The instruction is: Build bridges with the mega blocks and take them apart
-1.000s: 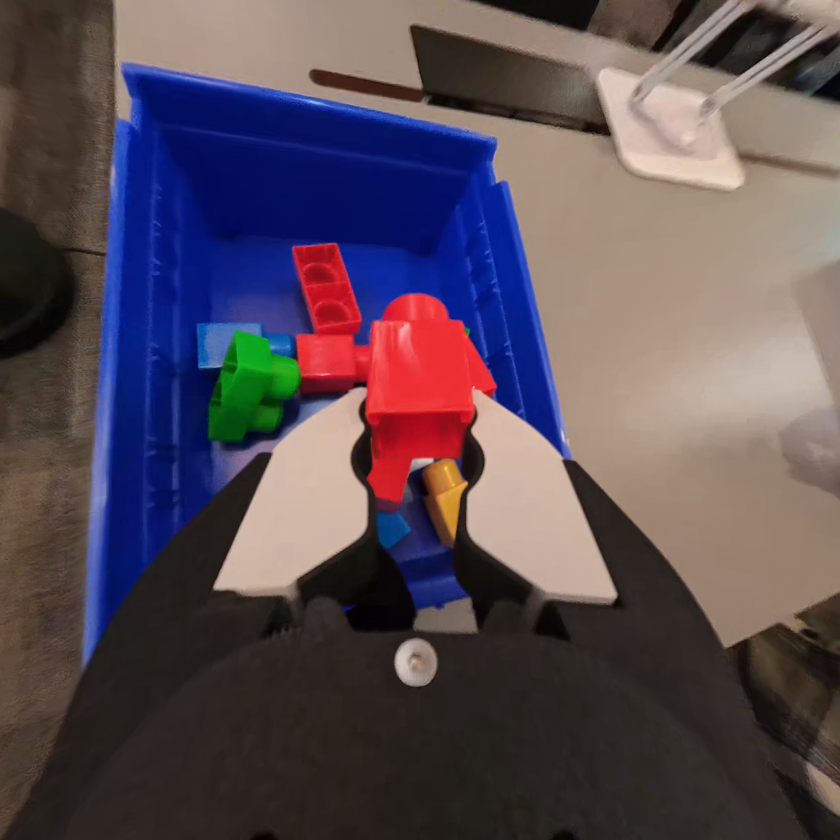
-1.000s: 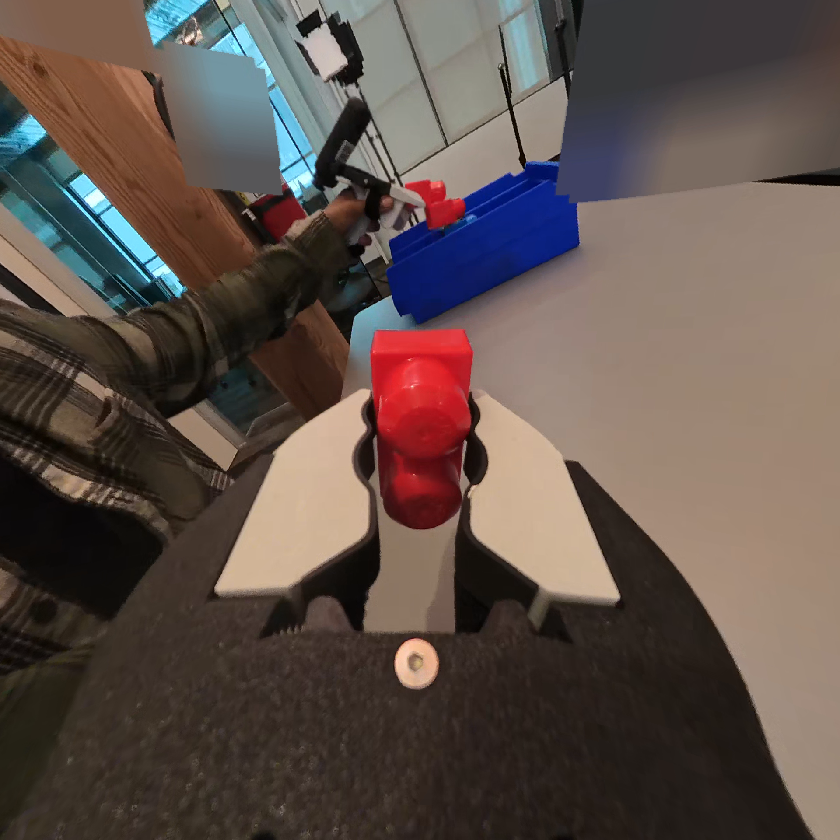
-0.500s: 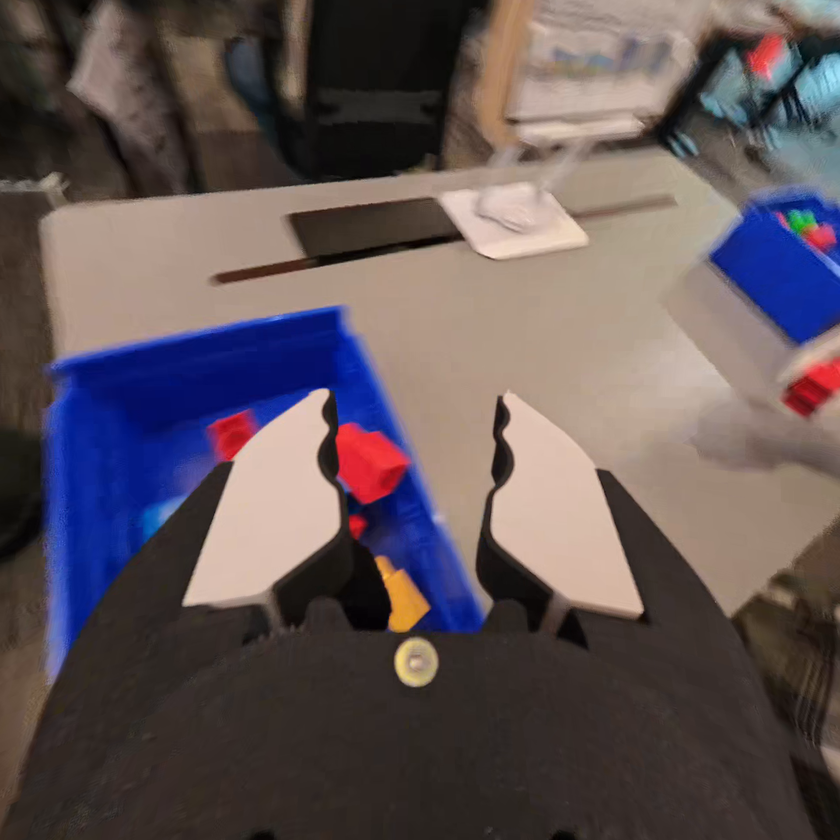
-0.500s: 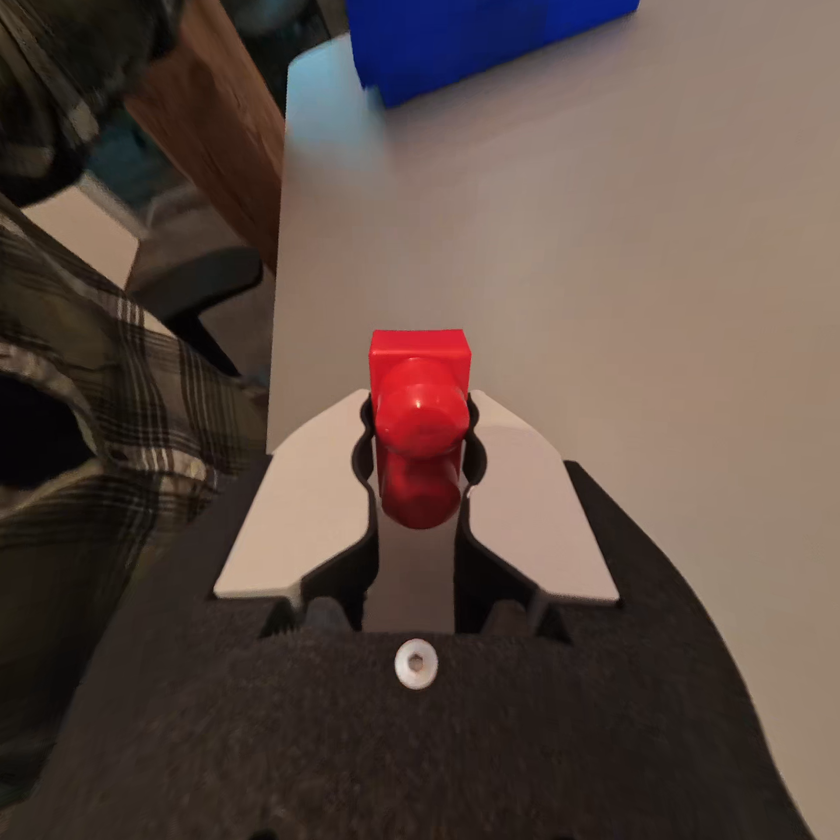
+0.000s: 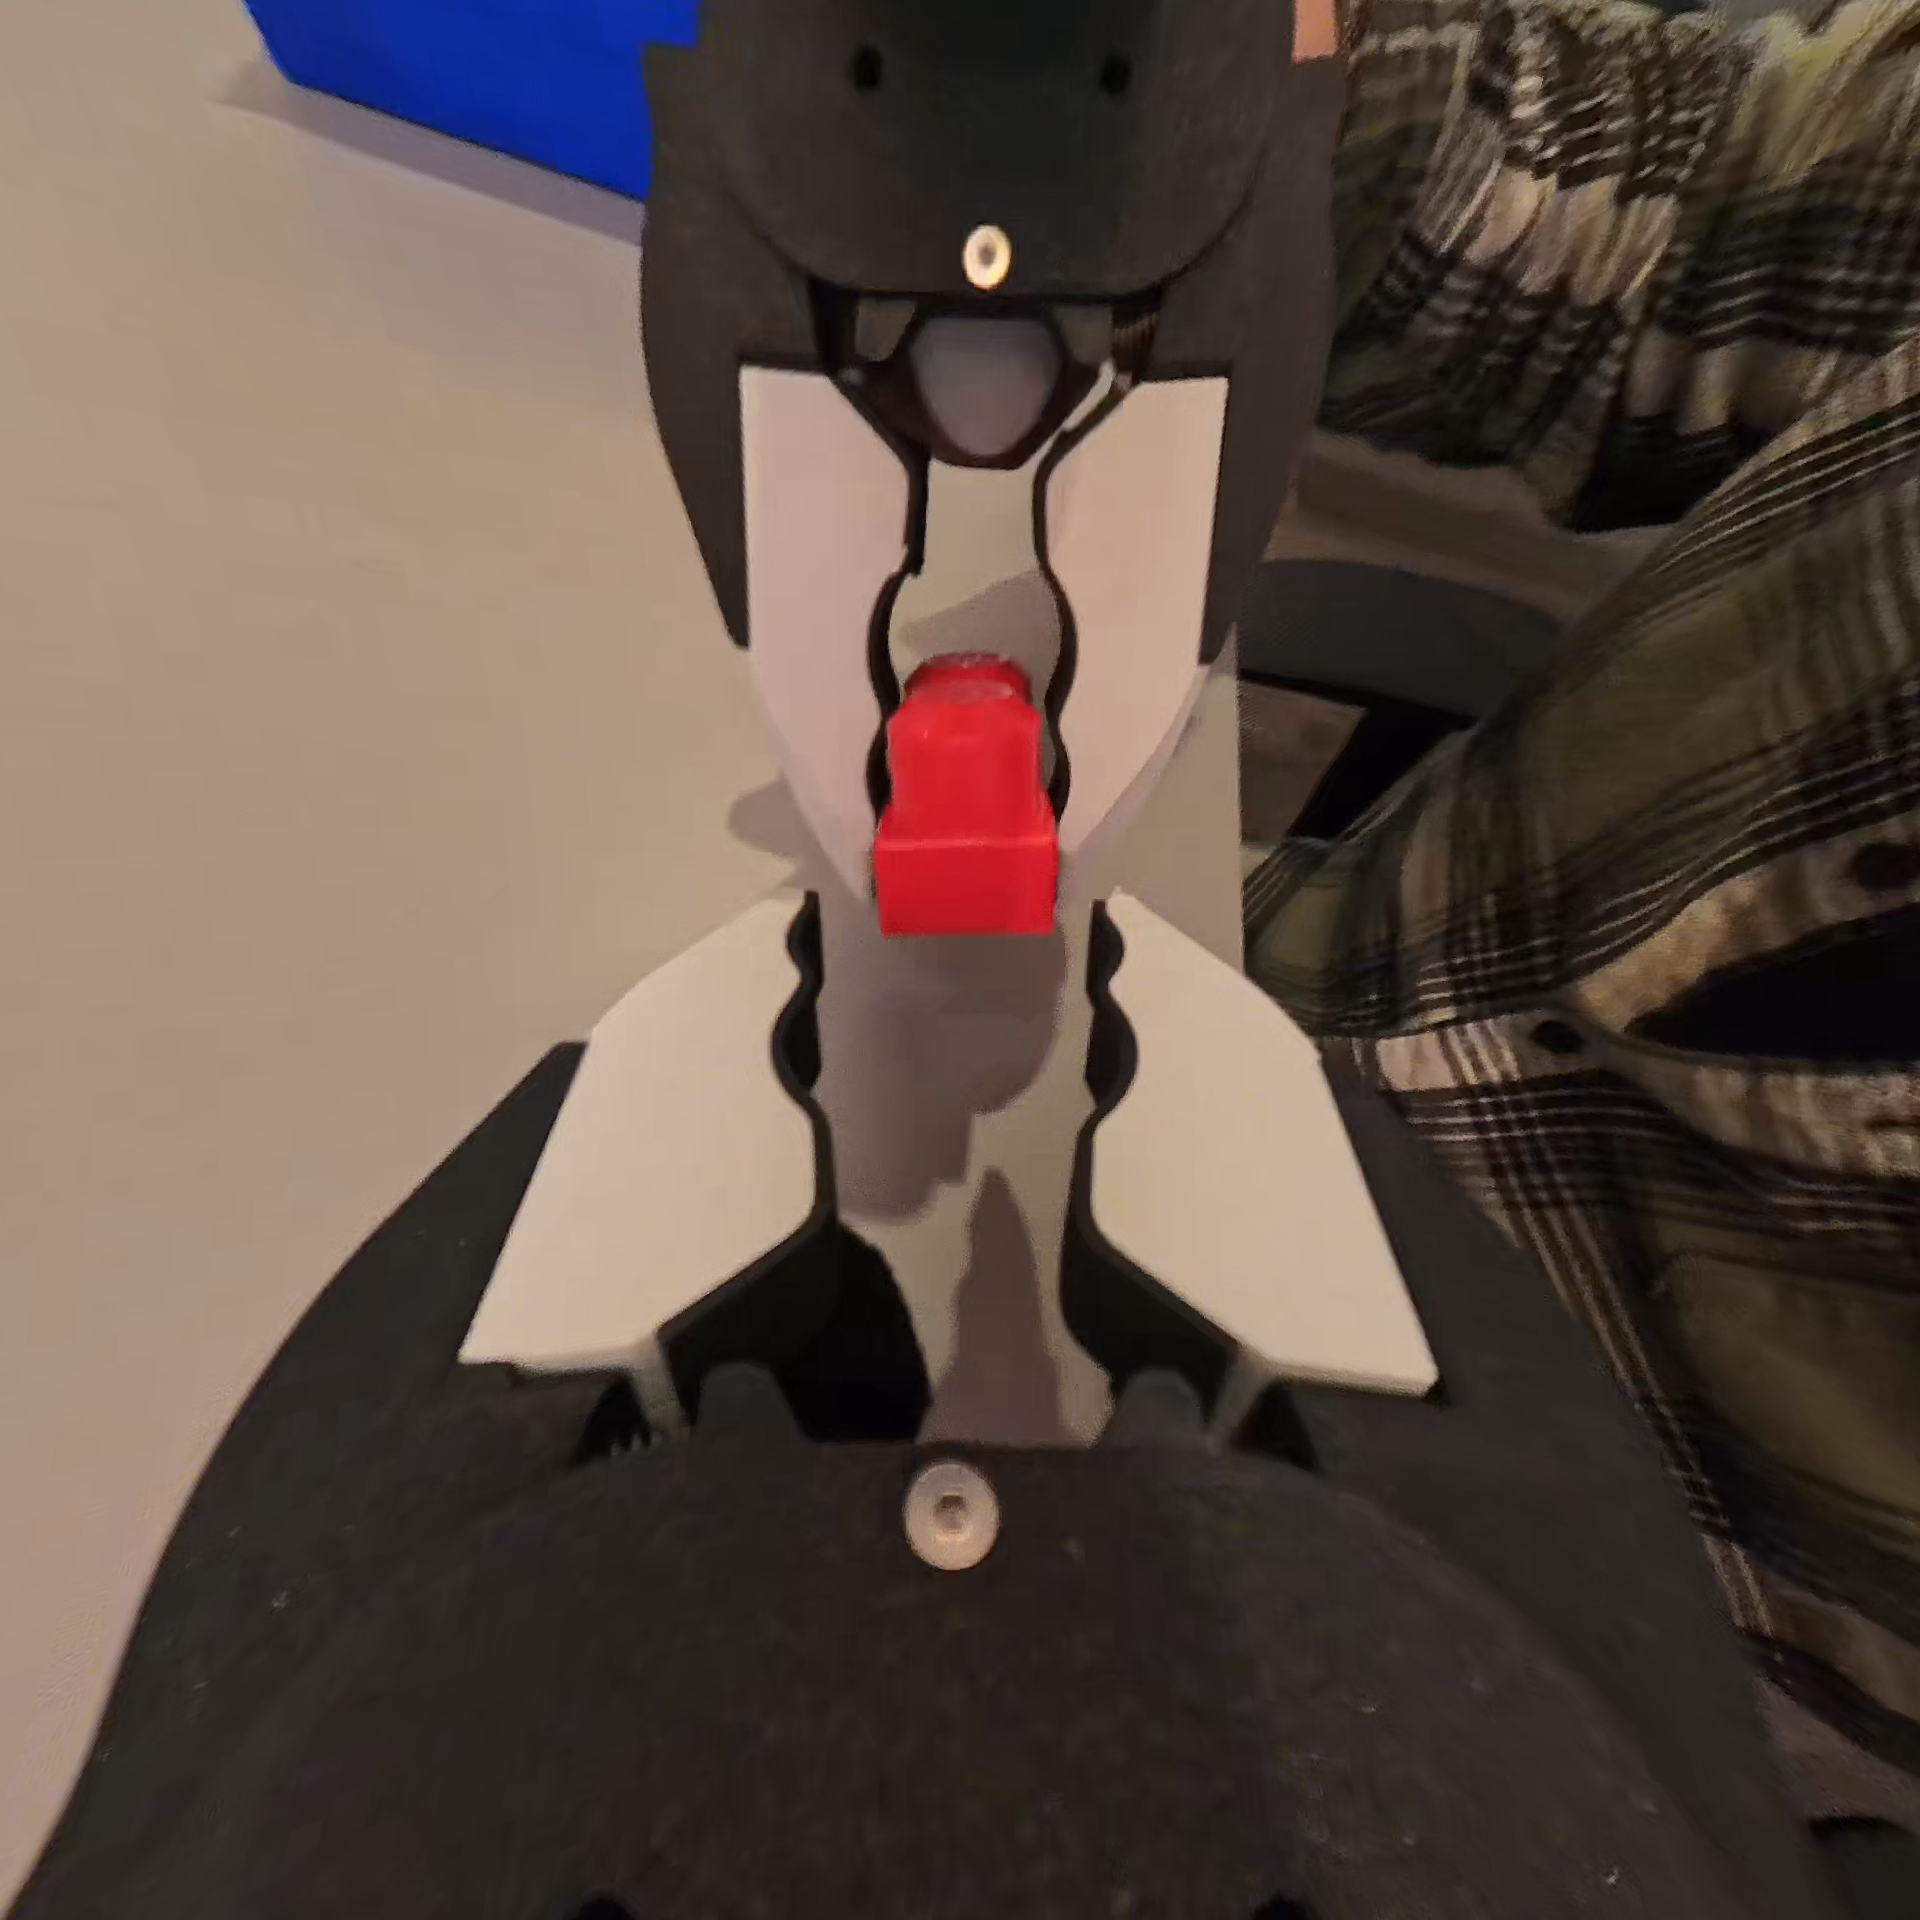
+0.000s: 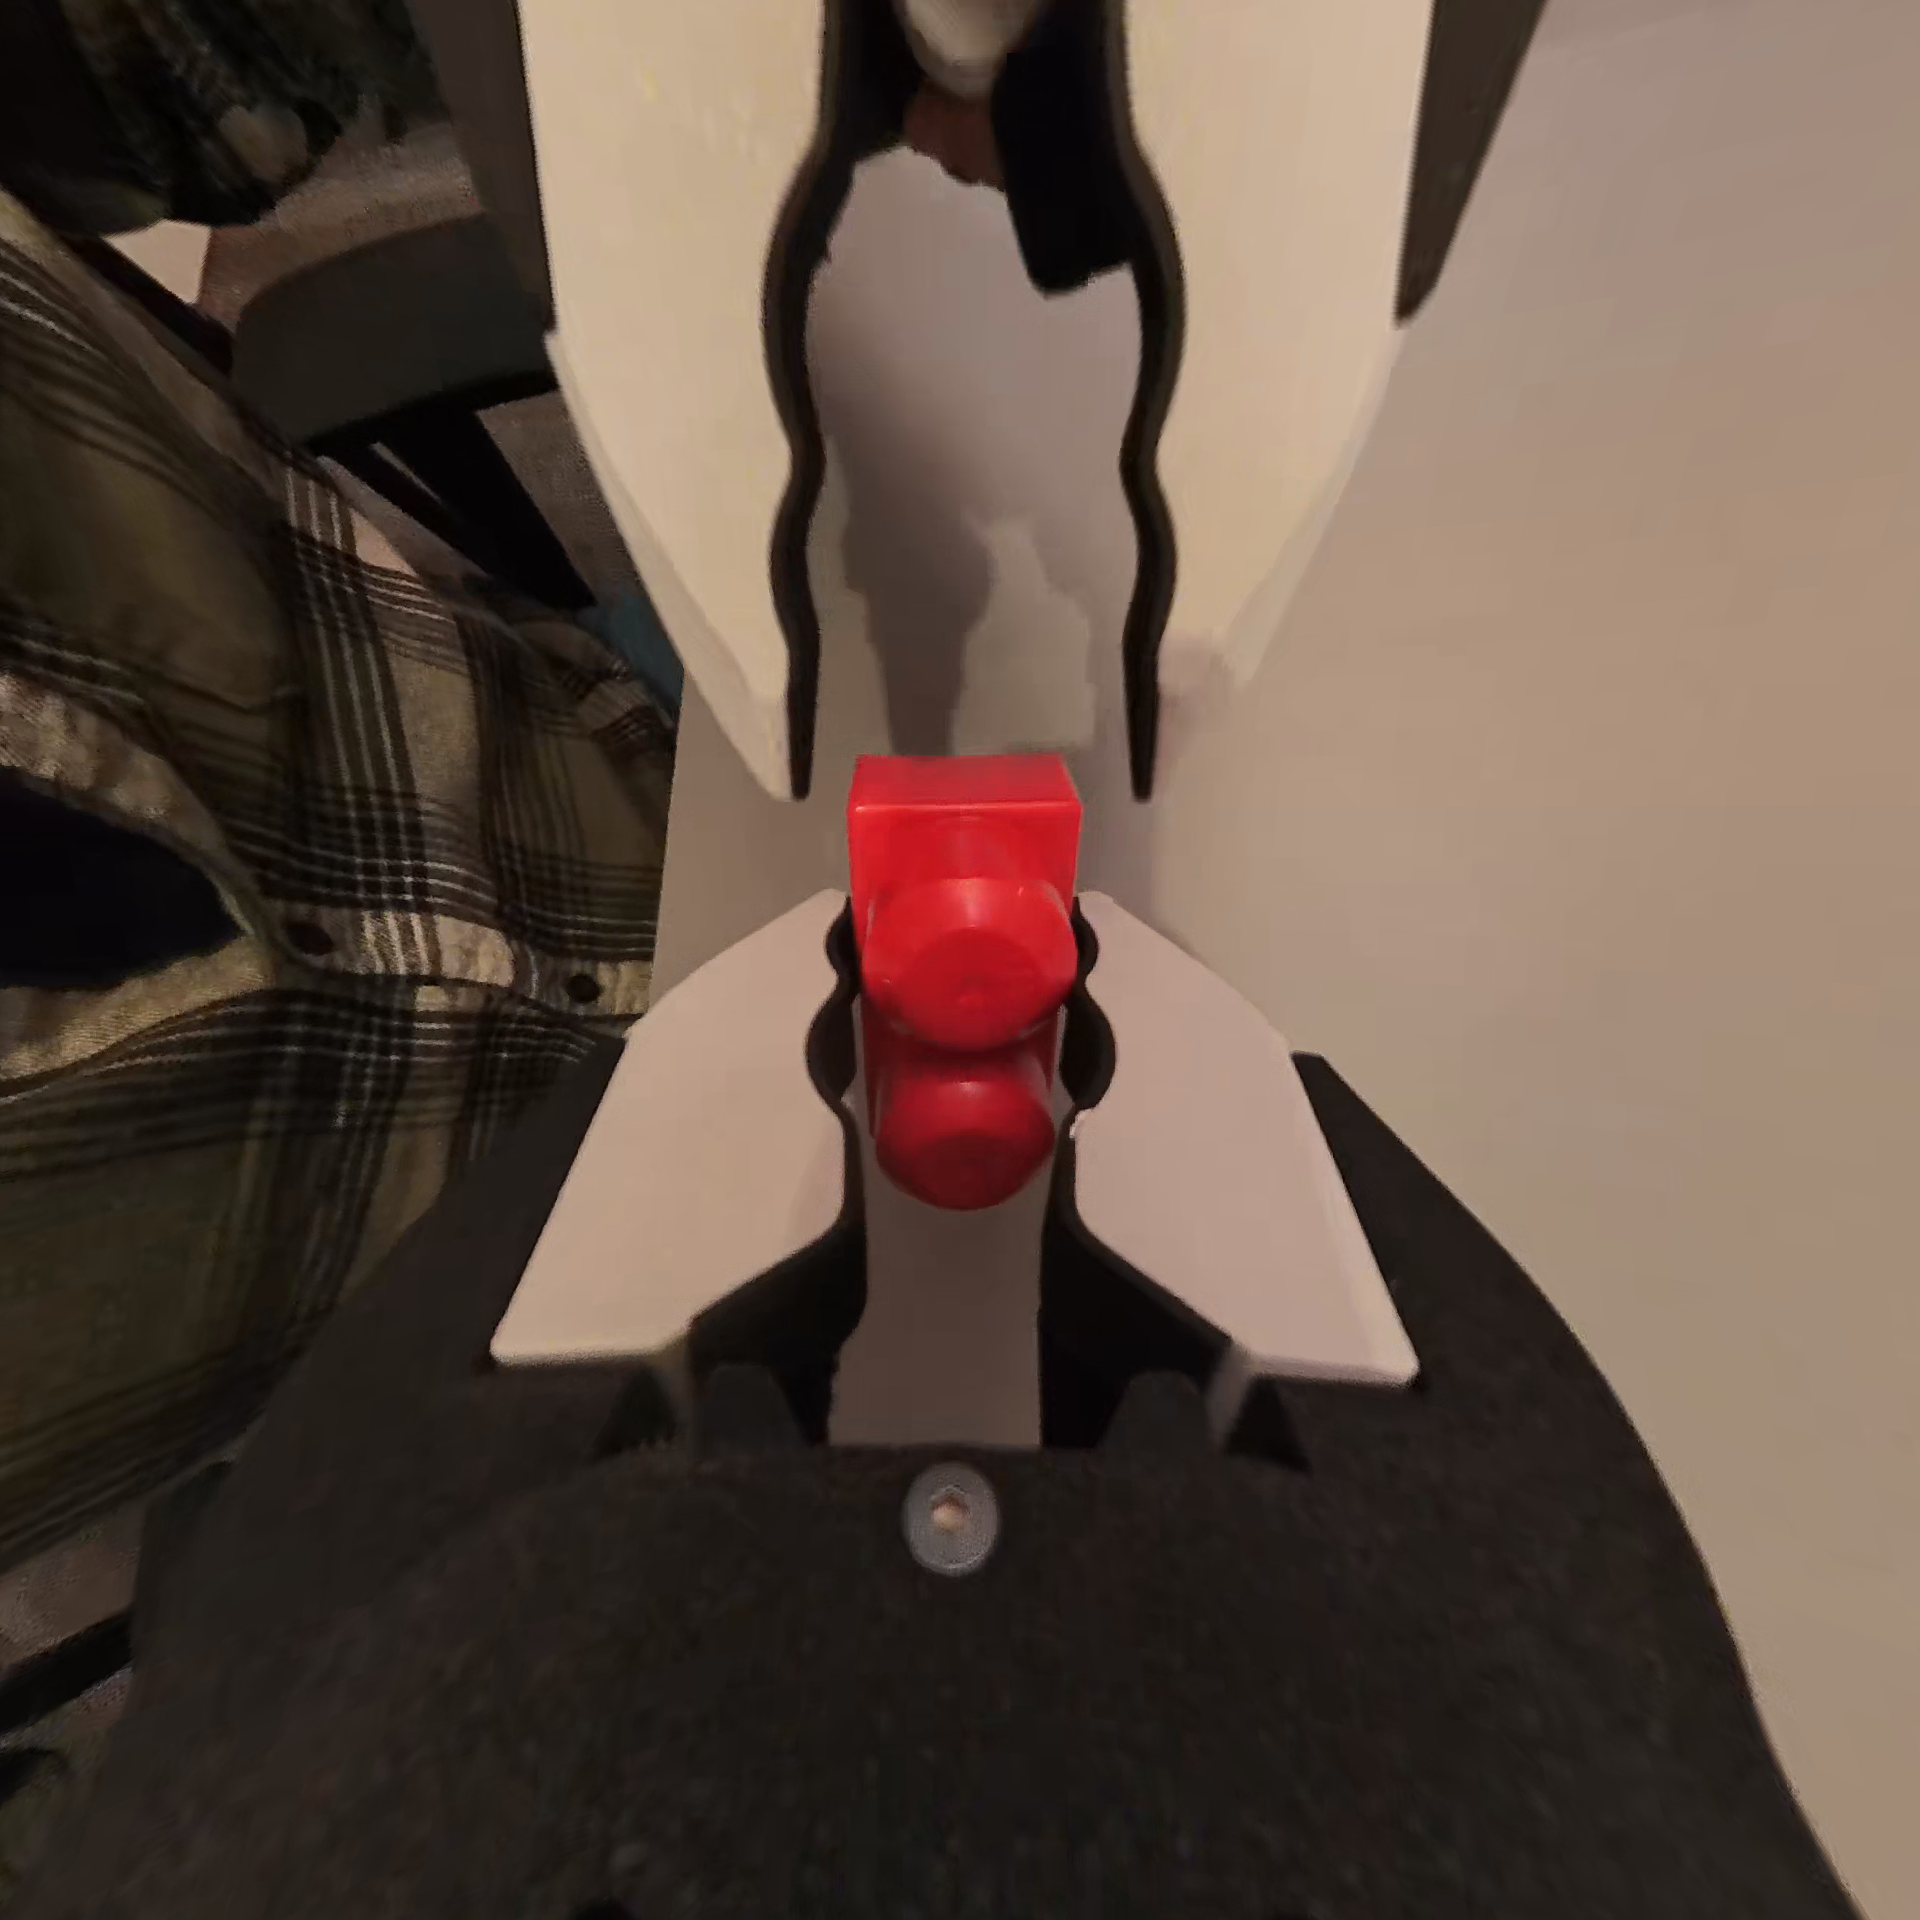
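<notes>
Two handheld grippers meet nose to nose over a pale grey tabletop (image 5: 312, 582), a single red plastic two-stud building block (image 6: 961, 935) between them. The right gripper (image 6: 961, 935) has its white fingers (image 6: 727, 1122) clamped on the block's sides, studs turned back toward its own camera and the square end thrust forward, apparently so the free end is offered for a handover. The left gripper (image 5: 951, 914) faces it with its jaws spread wide and nothing in them; its white fingertips (image 5: 727, 997) stand just short of the block's square end, either side of it, lined up as if to close on that end. The block hangs in the air above the table, with only shadow beneath it, and is held by the right gripper alone.

Outward from the jaws, a person's plaid sleeve (image 5: 1621, 790) fills the side of both views, and a corner of a blue plastic bin (image 5: 468, 94) shows at the table's far edge in the left wrist view.

A second ago the left gripper was over that bin, gripping a larger red block piece; half a second ago it was already open and empty above the bin, a red piece lying inside. It has since swung round to face its partner. The right gripper has kept the same hold on the same block throughout, moving only to bring it in front of the other
</notes>
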Available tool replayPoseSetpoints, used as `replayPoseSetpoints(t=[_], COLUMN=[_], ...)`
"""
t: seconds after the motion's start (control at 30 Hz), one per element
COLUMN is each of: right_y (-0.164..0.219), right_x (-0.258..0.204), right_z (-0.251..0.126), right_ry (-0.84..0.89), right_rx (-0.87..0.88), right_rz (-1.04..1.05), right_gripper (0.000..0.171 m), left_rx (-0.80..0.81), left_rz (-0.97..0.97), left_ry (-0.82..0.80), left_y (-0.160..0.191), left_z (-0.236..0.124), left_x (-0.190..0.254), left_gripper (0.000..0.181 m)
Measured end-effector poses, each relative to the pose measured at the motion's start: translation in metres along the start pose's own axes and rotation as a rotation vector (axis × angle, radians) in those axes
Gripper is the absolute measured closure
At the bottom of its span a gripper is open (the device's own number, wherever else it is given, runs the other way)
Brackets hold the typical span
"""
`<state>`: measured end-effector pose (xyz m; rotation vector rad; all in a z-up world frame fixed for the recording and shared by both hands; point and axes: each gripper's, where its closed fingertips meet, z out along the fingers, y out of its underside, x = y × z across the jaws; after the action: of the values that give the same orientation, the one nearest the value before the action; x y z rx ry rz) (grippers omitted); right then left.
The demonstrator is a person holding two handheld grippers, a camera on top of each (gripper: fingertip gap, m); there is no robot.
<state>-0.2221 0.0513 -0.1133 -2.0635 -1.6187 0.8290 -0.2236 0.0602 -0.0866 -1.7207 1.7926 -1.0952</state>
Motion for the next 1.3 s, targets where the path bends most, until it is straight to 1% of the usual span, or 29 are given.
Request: replayPoseSetpoints(t=[0.13,0.3,0.43,0.47,0.5,0.53,0.57,0.6,0.63,0.7,0.73,0.8,0.83,0.87,0.9,0.97,1.03,1.13,1.2,1.27,1.3], right_y=[-0.005,-0.009,-0.016,-0.014,-0.013,-0.011,-0.01,-0.008,-0.004,0.009,0.015,0.025,0.028,0.031,0.033,0.04,0.047,0.06,0.071,0.082,0.089], right_x=[-0.002,0.0,0.001,0.004,0.006,0.008,0.009,0.008,0.007,0.006,0.006,0.002,0.0,-0.002,-0.004,-0.005,-0.007,-0.01,-0.01,-0.013,-0.015], right_z=[0.004,0.008,0.008,0.008,0.008,0.006,0.003,-0.001,-0.005,-0.014,-0.019,-0.027,-0.03,-0.033,-0.035,-0.037,-0.039,-0.043,-0.048,-0.057,-0.063], right_ry=[-0.02,-0.028,-0.042,-0.026,-0.012,-0.001,0.009,0.016,0.025,0.056,0.07,0.07,0.062,0.055,0.05,0.045,0.054,0.082,0.118,0.15,0.172], right_rx=[0.007,0.016,0.054,0.051,0.058,0.079,0.113,0.155,0.197,0.276,0.315,0.397,0.437,0.474,0.507,0.543,0.55,0.549,0.544,0.54,0.531], right_rz=[-0.006,-0.023,-0.038,-0.041,-0.034,-0.016,0.007,0.033,0.059,0.113,0.143,0.198,0.22,0.239,0.259,0.295,0.322,0.351,0.369,0.378,0.382], right_gripper=[0.135,0.135,0.135,0.128,0.114,0.108,0.106,0.105,0.105,0.106,0.108,0.113,0.115,0.118,0.12,0.122,0.122,0.119,0.116,0.112,0.109], left_rx=[-0.006,0.002,0.029,0.029,0.033,0.053,0.077,0.104,0.127,0.165,0.207,0.269,0.29,0.325,0.359,0.375,0.334,0.331,0.369,0.405,0.418], left_rz=[-0.004,-0.029,-0.048,-0.055,-0.064,-0.078,-0.102,-0.132,-0.165,-0.246,-0.303,-0.443,-0.51,-0.576,-0.632,-0.716,-0.767,-0.843,-0.865,-0.829,-0.788], left_ry=[0.043,0.021,0.0,-0.023,-0.059,-0.105,-0.161,-0.248,-0.366,-0.68,-0.809,-1.011,-1.051,-1.054,-1.046,-1.022,-1.053,-1.046,-1.023,-1.014,-1.032], left_y=[0.001,0.006,0.008,0.011,0.014,0.017,0.02,0.024,0.03,0.053,0.067,0.107,0.128,0.146,0.162,0.189,0.216,0.242,0.246,0.236,0.226], left_z=[0.008,0.005,-0.005,-0.011,-0.02,-0.034,-0.055,-0.084,-0.121,-0.217,-0.268,-0.356,-0.385,-0.403,-0.413,-0.418,-0.417,-0.406,-0.4,-0.398,-0.4], left_x=[0.004,0.002,0.002,-0.001,-0.006,-0.012,-0.021,-0.033,-0.049,-0.087,-0.101,-0.127,-0.138,-0.148,-0.158,-0.176,-0.193,-0.209,-0.213,-0.211,-0.209], left_gripper=[0.145,0.146,0.146,0.146,0.146,0.146,0.146,0.146,0.146,0.146,0.146,0.146,0.146,0.146,0.147,0.146,0.146,0.146,0.146,0.146,0.144])
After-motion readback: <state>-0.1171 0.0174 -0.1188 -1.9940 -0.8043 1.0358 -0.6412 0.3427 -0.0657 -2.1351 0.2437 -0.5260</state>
